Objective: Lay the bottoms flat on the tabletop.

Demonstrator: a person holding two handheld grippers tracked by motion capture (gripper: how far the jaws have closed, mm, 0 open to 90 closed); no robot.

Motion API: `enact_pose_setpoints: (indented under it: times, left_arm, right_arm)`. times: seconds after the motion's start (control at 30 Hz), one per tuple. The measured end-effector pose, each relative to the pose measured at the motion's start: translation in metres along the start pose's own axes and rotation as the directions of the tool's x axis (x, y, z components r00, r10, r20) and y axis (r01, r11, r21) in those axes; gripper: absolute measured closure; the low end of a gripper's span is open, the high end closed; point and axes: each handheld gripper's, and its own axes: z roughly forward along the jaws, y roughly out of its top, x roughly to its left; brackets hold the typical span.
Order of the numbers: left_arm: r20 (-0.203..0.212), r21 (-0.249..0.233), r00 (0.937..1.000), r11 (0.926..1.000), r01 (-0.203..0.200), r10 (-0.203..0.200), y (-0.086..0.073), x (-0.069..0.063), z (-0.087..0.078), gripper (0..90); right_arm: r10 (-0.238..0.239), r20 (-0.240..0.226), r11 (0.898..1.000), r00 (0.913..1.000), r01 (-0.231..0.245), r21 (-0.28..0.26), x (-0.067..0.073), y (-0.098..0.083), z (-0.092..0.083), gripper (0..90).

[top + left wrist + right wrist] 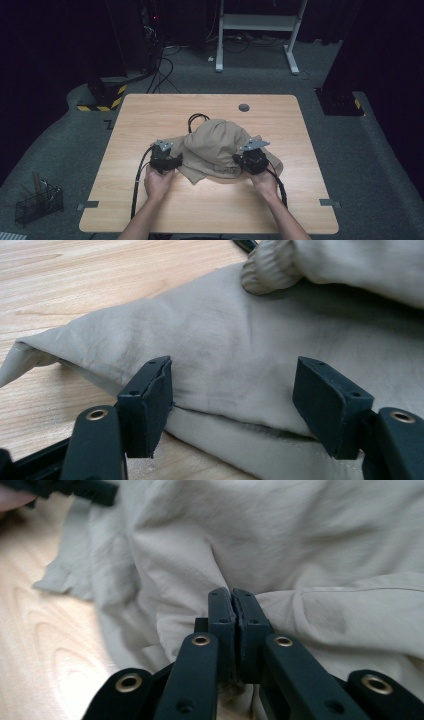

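Observation:
A crumpled beige garment lies on the middle of the wooden table. My left gripper sits at the garment's left edge. In the left gripper view the left gripper is open, and the folded hem of the garment lies between its jaws without being pressed. A ribbed cuff rests on top, farther back. My right gripper is at the garment's right side. In the right gripper view the right gripper is shut on a puckered fold of the garment.
A black cable loops out from behind the cloth, and more cables trail back from both grippers to the table's near edge. A round grommet sits near the far edge. A wire basket stands on the floor at the left.

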Motion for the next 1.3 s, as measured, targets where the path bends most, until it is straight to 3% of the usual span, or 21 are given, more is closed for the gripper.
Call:
enact_pose_setpoints:
  times: [0.17,0.3,0.37,0.47,0.53,0.57,0.6,0.77,0.83,0.9,0.93,0.97,1.0,1.03,1.07,1.13,1.17,1.2,1.23,1.27,1.3]
  left_arm:
    - [0.000,0.000,1.0000,1.0000,-0.001,0.001,0.000,0.000,0.000,32.4]
    - [0.001,0.000,1.0000,1.0000,-0.001,0.001,0.000,0.000,0.000,32.4]
    - [0.002,0.000,1.0000,1.0000,-0.001,0.001,0.000,0.000,0.000,32.4]
    - [0.004,-0.001,1.0000,1.0000,0.003,-0.003,0.000,0.000,0.000,32.3]
    - [0.016,0.001,0.9999,1.0000,-0.003,0.003,-0.001,0.000,-0.001,31.1]
    - [0.022,0.007,0.9997,0.9999,-0.008,0.008,-0.001,0.001,-0.002,30.6]
    - [0.029,0.017,0.9996,0.9998,-0.006,0.005,0.000,0.001,-0.004,30.6]
    - [0.093,-0.001,0.9953,0.9996,-0.029,0.029,0.003,-0.009,-0.018,26.9]
    - [0.159,-0.027,0.9856,0.9981,-0.055,0.058,0.005,-0.021,-0.029,26.5]
    - [0.186,-0.029,0.9803,0.9976,-0.062,0.067,0.005,-0.025,-0.032,25.9]
    - [0.232,-0.026,0.9676,0.9952,-0.095,0.098,0.004,-0.036,-0.036,25.5]
    - [0.232,-0.026,0.9676,0.9952,-0.095,0.098,0.004,-0.036,-0.036,25.4]
    - [0.258,-0.018,0.9544,0.9883,-0.151,0.151,0.004,-0.048,-0.036,25.3]
    - [0.258,-0.018,0.9544,0.9883,-0.151,0.151,0.004,-0.048,-0.036,24.8]
    - [0.281,-0.002,0.9416,0.9811,-0.193,0.186,0.003,-0.060,-0.033,24.3]
    - [0.299,0.010,0.9279,0.9716,-0.236,0.223,0.004,-0.071,-0.028,24.4]
    - [0.299,0.010,0.9279,0.9716,-0.236,0.223,0.004,-0.071,-0.028,24.8]
    - [0.306,0.022,0.9194,0.9637,-0.266,0.247,0.004,-0.080,-0.024,25.9]
    - [0.306,0.022,0.9194,0.9637,-0.266,0.247,0.004,-0.080,-0.024,28.7]
    - [0.310,0.035,0.9133,0.9567,-0.289,0.264,0.003,-0.086,-0.020,33.3]
    - [0.310,0.035,0.9133,0.9567,-0.289,0.264,0.003,-0.086,-0.020,37.0]
  right_arm:
    - [0.051,0.078,0.998,0.9957,-0.048,-0.045,-0.018,-0.003,-0.017,88.5]
    - [0.128,0.186,0.992,0.9743,-0.124,-0.030,-0.045,-0.022,-0.023,88.3]
    - [0.146,0.198,0.989,0.9692,-0.150,0.004,-0.051,-0.036,-0.019,87.5]
    - [0.177,0.186,0.983,0.9666,-0.184,0.020,-0.054,-0.048,-0.015,83.4]
    - [0.186,0.180,0.981,0.9660,-0.191,0.011,-0.053,-0.052,-0.017,73.0]
    - [0.198,0.163,0.980,0.9667,-0.197,-0.019,-0.049,-0.048,-0.024,61.6]
    - [0.198,0.163,0.980,0.9667,-0.197,-0.019,-0.049,-0.048,-0.024,61.6]
    - [0.151,0.106,0.985,0.9828,-0.141,-0.095,-0.033,-0.033,-0.044,52.9]
    - [0.099,0.080,0.991,0.9919,-0.091,-0.100,-0.022,-0.026,-0.042,50.1]
    - [0.073,0.057,0.994,0.9957,-0.068,-0.080,-0.016,-0.021,-0.035,47.9]
    - [0.059,0.044,0.996,0.9973,-0.056,-0.074,-0.012,-0.020,-0.030,47.7]
    - [0.059,0.044,0.996,0.9973,-0.056,-0.074,-0.012,-0.020,-0.030,47.7]
    - [0.037,0.032,0.997,0.9988,-0.035,-0.063,-0.006,-0.017,-0.022,47.5]
    - [0.033,0.025,0.998,0.9991,-0.032,-0.057,-0.004,-0.015,-0.017,47.6]
    - [0.034,0.027,0.998,0.9990,-0.033,-0.044,-0.002,-0.014,-0.012,48.5]
    - [0.023,0.032,1.000,0.9992,-0.023,-0.015,0.000,-0.012,-0.003,57.3]
    - [0.023,0.032,1.000,0.9992,-0.023,-0.015,0.000,-0.012,-0.003,57.3]
    - [0.016,0.032,1.000,0.9994,-0.017,0.020,-0.001,-0.012,0.004,71.8]
    - [0.016,0.032,1.000,0.9994,-0.017,0.020,-0.001,-0.012,0.004,71.8]
    - [0.032,0.024,0.999,0.9992,-0.033,0.034,-0.004,-0.014,0.006,84.3]
    - [0.032,0.024,0.999,0.9992,-0.033,0.034,-0.004,-0.014,0.006,84.3]
